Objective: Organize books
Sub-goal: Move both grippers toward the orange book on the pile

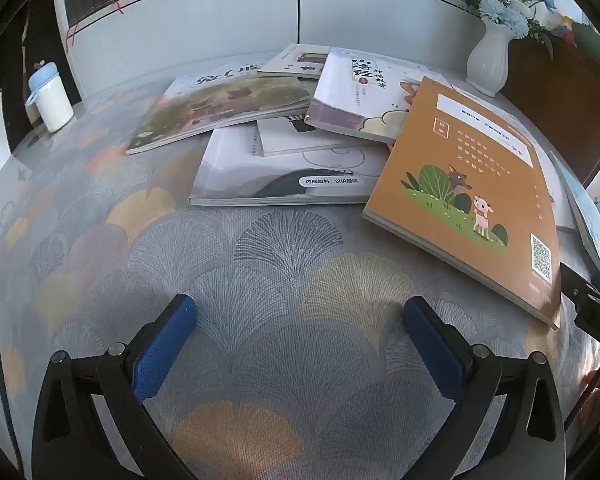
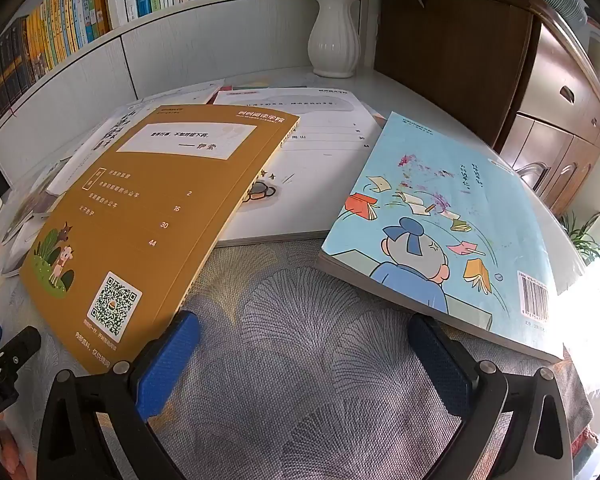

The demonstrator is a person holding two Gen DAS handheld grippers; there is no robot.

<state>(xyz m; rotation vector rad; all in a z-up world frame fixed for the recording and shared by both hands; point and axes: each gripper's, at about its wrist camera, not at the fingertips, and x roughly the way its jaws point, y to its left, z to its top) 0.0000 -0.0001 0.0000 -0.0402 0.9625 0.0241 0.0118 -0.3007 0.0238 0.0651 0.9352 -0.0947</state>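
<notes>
From the left wrist, the left tool (image 1: 300, 344) gapes wide and empty over the desk (image 1: 260, 280), books (image 1: 284, 160) heaped unsorted beyond; from the right wrist, the right tool (image 2: 304, 356) likewise holds nothing between the orange book (image 2: 148, 216) and blue book (image 2: 440, 216), so sorting looks barely begun

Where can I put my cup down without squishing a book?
The patterned tablecloth in front of the book pile is bare, between the white bottle and the orange book. There is a smaller gap between the orange book and the blue book. By the vase it is crowded.
</notes>
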